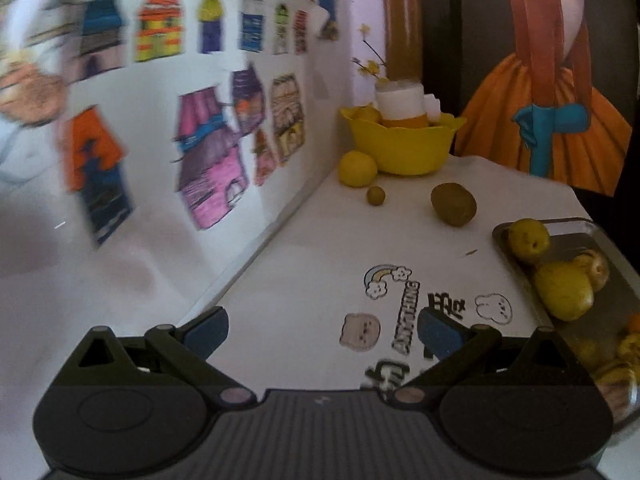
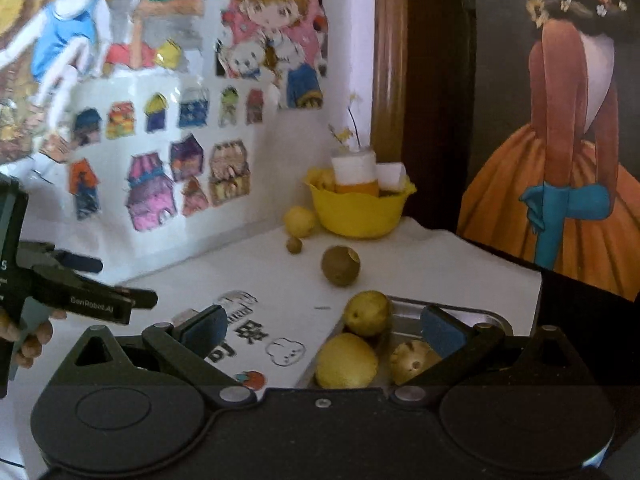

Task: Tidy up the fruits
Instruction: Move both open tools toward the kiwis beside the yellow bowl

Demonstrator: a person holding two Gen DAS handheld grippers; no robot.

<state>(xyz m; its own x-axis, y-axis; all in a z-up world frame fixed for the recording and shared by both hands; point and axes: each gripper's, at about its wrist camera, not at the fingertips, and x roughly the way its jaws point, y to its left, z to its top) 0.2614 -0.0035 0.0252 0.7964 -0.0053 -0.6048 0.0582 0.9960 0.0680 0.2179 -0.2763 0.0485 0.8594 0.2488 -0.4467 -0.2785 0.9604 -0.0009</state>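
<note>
We hold the left gripper (image 1: 322,330) low over the white tabletop (image 1: 304,248), pointed toward the yellow bowl (image 1: 402,142). Its jaws are spread wide with nothing between them; only printed stickers (image 1: 394,300) lie under the gap. In the right wrist view the same tool appears at the left edge, level, with our hand (image 2: 28,334) wrapped around its grip.

We hold the right gripper (image 2: 320,330) nearer the metal tray (image 2: 472,314), angled down over the tray's near-left corner. Its jaws are likewise spread and grip nothing; the tray fruit lies below and between the blue pads (image 2: 204,328).

Count, taking the yellow bowl as landmark:

- One yellow bowl, at the far corner of the tabletop. It holds one white-and-orange cup (image 1: 402,106) and further pieces we cannot identify.
- One lemon (image 1: 357,168), touching the bowl's front-left side.
- One small round green fruit (image 1: 376,195), just in front of the lemon.
- One kiwi (image 1: 453,204), in front of the bowl, apart from it.
- One metal tray, well in front of the bowl to the right. The right wrist view shows three yellowish fruits (image 2: 368,312) in it. The left wrist view shows more pieces at the tray's near end, too blurred to count.
</note>
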